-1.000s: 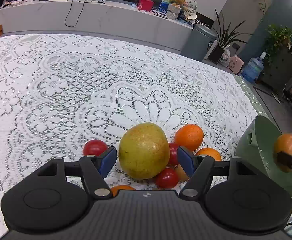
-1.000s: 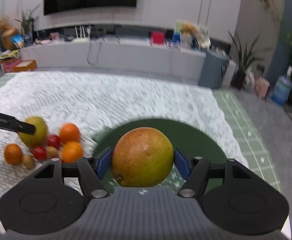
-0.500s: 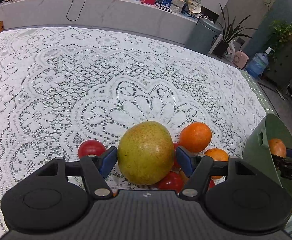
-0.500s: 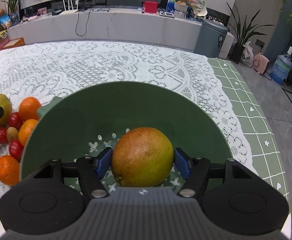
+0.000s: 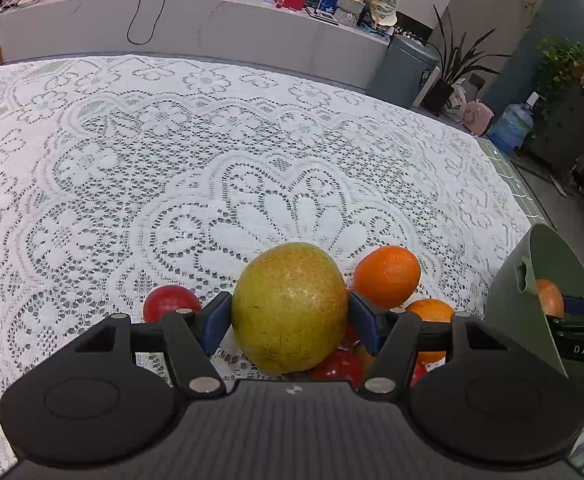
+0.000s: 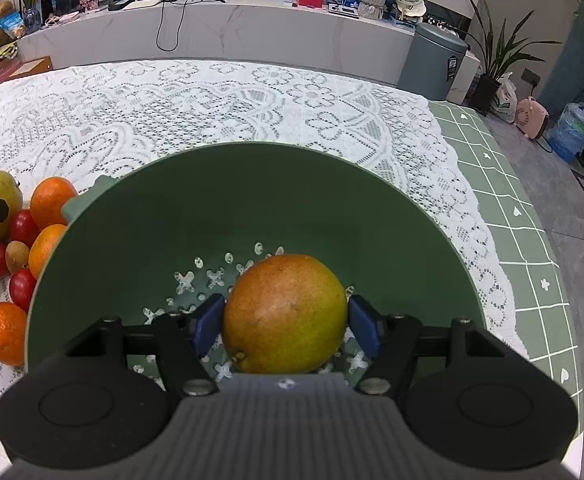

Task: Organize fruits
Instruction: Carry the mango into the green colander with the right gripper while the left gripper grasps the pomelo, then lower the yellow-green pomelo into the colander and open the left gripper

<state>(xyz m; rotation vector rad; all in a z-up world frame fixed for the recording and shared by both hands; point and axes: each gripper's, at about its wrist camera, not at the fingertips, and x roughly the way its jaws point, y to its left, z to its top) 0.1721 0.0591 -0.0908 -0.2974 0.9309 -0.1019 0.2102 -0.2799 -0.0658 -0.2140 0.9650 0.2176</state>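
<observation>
My left gripper [image 5: 289,316] is shut on a large yellow-green fruit [image 5: 289,306] in the fruit pile on the lace tablecloth. Oranges [image 5: 387,276], red tomatoes [image 5: 170,305] and small brown fruits lie around it. My right gripper [image 6: 285,322] is shut on an orange-green mango [image 6: 285,314] and holds it low inside the green colander bowl [image 6: 251,200]. The bowl [image 5: 532,280] shows at the right of the left wrist view, with the mango behind its rim. The pile [image 6: 23,236] lies just left of the bowl.
The white lace cloth [image 5: 171,160] covers most of the table; a green checked cloth [image 6: 512,220] shows at the right edge. A grey bin [image 6: 432,60], plants and a long counter stand beyond the table.
My right gripper has carried the mango over the bowl and down into it. My left gripper has closed in on the yellow-green fruit and now grips it.
</observation>
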